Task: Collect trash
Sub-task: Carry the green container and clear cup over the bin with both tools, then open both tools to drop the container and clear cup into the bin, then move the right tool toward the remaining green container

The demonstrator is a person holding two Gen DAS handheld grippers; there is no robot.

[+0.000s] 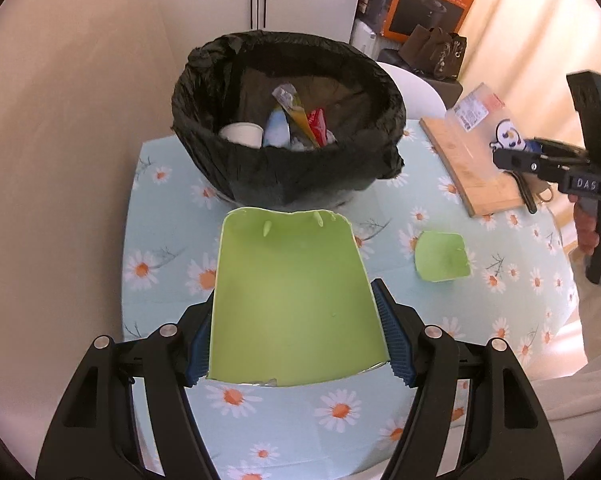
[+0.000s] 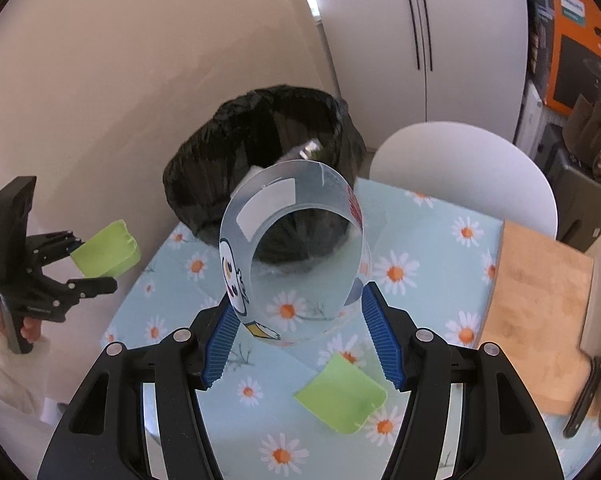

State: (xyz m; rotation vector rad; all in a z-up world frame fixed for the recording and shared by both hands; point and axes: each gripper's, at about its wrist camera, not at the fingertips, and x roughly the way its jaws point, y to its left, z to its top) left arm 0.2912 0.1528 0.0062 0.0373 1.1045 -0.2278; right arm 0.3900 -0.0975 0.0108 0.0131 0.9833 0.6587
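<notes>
With the left gripper (image 1: 296, 344) pinching a green scrap (image 1: 292, 300) and the right gripper (image 2: 300, 340) a clear cup (image 2: 296, 248), carry both over the bin (image 1: 288, 120) (second scrap (image 1: 442, 256) waits), then release.

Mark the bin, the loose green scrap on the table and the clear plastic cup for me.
bin (image 1: 204, 148): left wrist view, front rim of its black liner.
loose green scrap (image 2: 340, 398): right wrist view, middle of its flat face.
clear plastic cup (image 2: 236, 276): right wrist view, left wall, on the penguin print.

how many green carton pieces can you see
2: a large green piece clamped in the left gripper, and a small green piece lying on the table. Others may be hidden.
</notes>
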